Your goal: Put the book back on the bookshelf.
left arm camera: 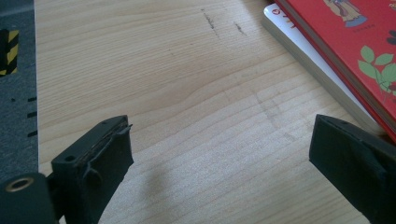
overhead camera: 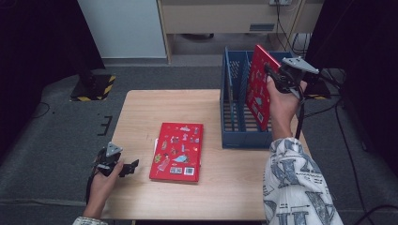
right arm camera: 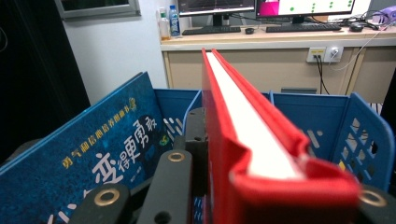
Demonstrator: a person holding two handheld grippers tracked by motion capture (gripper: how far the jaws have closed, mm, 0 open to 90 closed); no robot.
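Red book clamped upright in right hand-held gripper over blue crate; left hand-held gripper open, empty.

Even indoor light from above falls on the pale wooden table in the high view, while both far corners of the room sink into near black. The picture is soft and slightly grainy. In the left gripper view, a faint grey shadow lies on the wood between the open jaws; the near jaws are blurred. In the right gripper view, the red book clamped between the jaws is blurred nearest the camera, and the monitors beyond glow brightly.
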